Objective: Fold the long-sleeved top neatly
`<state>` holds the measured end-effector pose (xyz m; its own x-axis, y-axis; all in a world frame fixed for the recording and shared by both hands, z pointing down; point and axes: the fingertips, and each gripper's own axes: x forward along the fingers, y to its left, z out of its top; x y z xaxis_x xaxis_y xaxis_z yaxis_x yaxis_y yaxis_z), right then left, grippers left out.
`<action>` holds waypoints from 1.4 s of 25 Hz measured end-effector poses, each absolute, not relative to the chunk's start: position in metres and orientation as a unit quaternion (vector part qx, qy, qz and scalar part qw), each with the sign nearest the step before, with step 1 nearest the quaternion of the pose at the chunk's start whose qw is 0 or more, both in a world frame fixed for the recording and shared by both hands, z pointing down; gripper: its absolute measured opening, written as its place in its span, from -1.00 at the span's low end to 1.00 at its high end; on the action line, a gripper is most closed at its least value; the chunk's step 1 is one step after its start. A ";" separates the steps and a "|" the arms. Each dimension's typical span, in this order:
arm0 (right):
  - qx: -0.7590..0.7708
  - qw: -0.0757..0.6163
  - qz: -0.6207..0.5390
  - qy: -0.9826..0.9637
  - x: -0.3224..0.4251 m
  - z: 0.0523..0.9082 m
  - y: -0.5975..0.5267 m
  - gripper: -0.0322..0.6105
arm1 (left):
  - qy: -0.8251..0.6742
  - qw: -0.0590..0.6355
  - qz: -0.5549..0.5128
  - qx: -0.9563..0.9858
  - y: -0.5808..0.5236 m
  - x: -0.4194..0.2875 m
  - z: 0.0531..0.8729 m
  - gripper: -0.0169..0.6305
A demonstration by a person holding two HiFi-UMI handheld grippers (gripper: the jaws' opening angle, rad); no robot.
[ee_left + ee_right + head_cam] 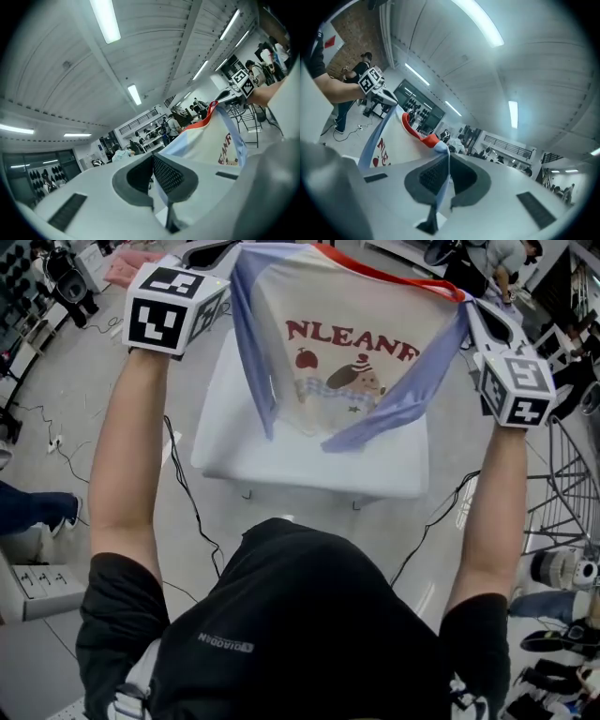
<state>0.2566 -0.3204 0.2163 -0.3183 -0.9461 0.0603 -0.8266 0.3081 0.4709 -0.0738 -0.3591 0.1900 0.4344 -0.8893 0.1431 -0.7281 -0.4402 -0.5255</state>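
Aloft, top (361,329) stretched between clamping left tongs (152,166), right tongs (447,171)

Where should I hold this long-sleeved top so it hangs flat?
At the shoulders beside the red collar, each from its outer side. Held so, the top hangs flat, sleeves dangling; the left hand-held gripper and right hand-held gripper are shut there.

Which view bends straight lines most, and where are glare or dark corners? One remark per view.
Head view: even light, sharp print on the top, milder bending. Left gripper view: strong fisheye curving, black corners, ceiling lamp blown white. Right gripper view: same curving, bluish cast, a ceiling strip glaring.
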 end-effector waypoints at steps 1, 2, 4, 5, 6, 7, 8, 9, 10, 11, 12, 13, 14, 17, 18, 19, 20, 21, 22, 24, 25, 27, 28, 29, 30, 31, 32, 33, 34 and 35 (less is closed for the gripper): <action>0.556 0.164 -0.190 -0.793 0.256 0.214 -0.319 -0.86 | 0.497 0.202 -0.202 -0.819 -0.356 -0.074 0.186 -0.92; 0.552 0.164 -0.199 -0.793 0.257 0.214 -0.317 -0.86 | 0.503 0.209 -0.202 -0.814 -0.354 -0.074 0.185 -0.92; 0.547 0.173 -0.219 -0.789 0.259 0.218 -0.316 -0.86 | 0.514 0.221 -0.204 -0.803 -0.349 -0.072 0.185 -0.92; 0.545 0.180 -0.228 -0.786 0.259 0.218 -0.316 -0.86 | 0.518 0.224 -0.205 -0.800 -0.347 -0.073 0.185 -0.92; 0.543 0.187 -0.235 -0.784 0.258 0.217 -0.316 -0.86 | 0.522 0.224 -0.207 -0.797 -0.345 -0.074 0.185 -0.92; 0.540 0.192 -0.240 -0.784 0.257 0.216 -0.315 -0.86 | 0.525 0.223 -0.209 -0.794 -0.342 -0.075 0.185 -0.92; 0.536 0.196 -0.244 -0.784 0.256 0.215 -0.314 -0.86 | 0.528 0.221 -0.212 -0.792 -0.340 -0.077 0.186 -0.92; 0.532 0.201 -0.245 -0.785 0.255 0.214 -0.312 -0.86 | 0.530 0.218 -0.214 -0.791 -0.337 -0.079 0.188 -0.92; 0.528 0.204 -0.245 -0.787 0.253 0.213 -0.312 -0.86 | 0.532 0.214 -0.217 -0.790 -0.335 -0.081 0.189 -0.92; 0.524 0.205 -0.243 -0.790 0.252 0.212 -0.311 -0.86 | 0.534 0.209 -0.220 -0.789 -0.334 -0.082 0.190 -0.92; 0.520 0.204 -0.241 -0.793 0.251 0.211 -0.311 -0.86 | 0.536 0.203 -0.222 -0.789 -0.333 -0.083 0.191 -0.92; 0.517 0.203 -0.239 -0.796 0.250 0.209 -0.311 -0.86 | 0.538 0.198 -0.224 -0.788 -0.332 -0.084 0.192 -0.92; 0.515 0.202 -0.238 -0.799 0.248 0.207 -0.312 -0.86 | 0.539 0.194 -0.226 -0.788 -0.332 -0.085 0.192 -0.92; 0.508 0.197 -0.231 -0.806 0.246 0.199 -0.308 -0.86 | 0.541 0.189 -0.234 -0.785 -0.327 -0.086 0.187 -0.92; 0.504 0.195 -0.230 -0.809 0.245 0.197 -0.307 -0.86 | 0.542 0.189 -0.236 -0.784 -0.325 -0.086 0.185 -0.92; 0.501 0.194 -0.230 -0.811 0.245 0.195 -0.306 -0.86 | 0.544 0.188 -0.237 -0.782 -0.323 -0.086 0.182 -0.92; 0.499 0.193 -0.231 -0.813 0.246 0.195 -0.307 -0.86 | 0.547 0.187 -0.238 -0.781 -0.323 -0.086 0.180 -0.92; 0.496 0.194 -0.232 -0.814 0.246 0.195 -0.309 -0.86 | 0.550 0.187 -0.238 -0.779 -0.323 -0.085 0.179 -0.92; 0.493 0.195 -0.233 -0.815 0.247 0.197 -0.313 -0.86 | 0.552 0.187 -0.238 -0.777 -0.324 -0.084 0.179 -0.92; 0.490 0.197 -0.232 -0.817 0.249 0.202 -0.322 -0.86 | 0.553 0.188 -0.241 -0.775 -0.332 -0.081 0.181 -0.92; 0.490 0.197 -0.231 -0.817 0.251 0.205 -0.327 -0.86 | 0.552 0.189 -0.243 -0.775 -0.337 -0.079 0.184 -0.92; 0.492 0.194 -0.231 -0.817 0.253 0.210 -0.336 -0.86 | 0.549 0.192 -0.244 -0.776 -0.348 -0.076 0.189 -0.92; 0.491 0.189 -0.232 -0.818 0.253 0.213 -0.340 -0.86 | 0.549 0.195 -0.244 -0.775 -0.351 -0.076 0.190 -0.92; 0.490 0.181 -0.234 -0.820 0.251 0.215 -0.346 -0.86 | 0.551 0.200 -0.244 -0.773 -0.355 -0.078 0.190 -0.92; 0.488 0.173 -0.236 -0.822 0.248 0.221 -0.353 -0.86 | 0.553 0.206 -0.243 -0.770 -0.360 -0.080 0.192 -0.92; 0.486 0.170 -0.236 -0.824 0.245 0.232 -0.361 -0.86 | 0.553 0.208 -0.243 -0.769 -0.367 -0.083 0.200 -0.92; 0.483 0.178 -0.228 -0.826 0.243 0.250 -0.367 -0.86 | 0.550 0.199 -0.246 -0.773 -0.374 -0.085 0.220 -0.92; 0.479 0.200 -0.209 -0.829 0.244 0.277 -0.366 -0.86 | 0.539 0.174 -0.254 -0.784 -0.378 -0.083 0.254 -0.92; 0.473 0.233 -0.180 -0.831 0.248 0.310 -0.358 -0.86 | 0.524 0.137 -0.267 -0.798 -0.376 -0.080 0.298 -0.92; 0.466 0.262 -0.152 -0.831 0.252 0.339 -0.345 -0.86 | 0.508 0.101 -0.279 -0.809 -0.371 -0.075 0.338 -0.92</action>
<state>0.2524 -0.3454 0.3393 -0.4272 -0.8550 0.2940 -0.6951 0.5185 0.4980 -0.0752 -0.3707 0.3381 0.3286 -0.8782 0.3477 -0.7652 -0.4633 -0.4470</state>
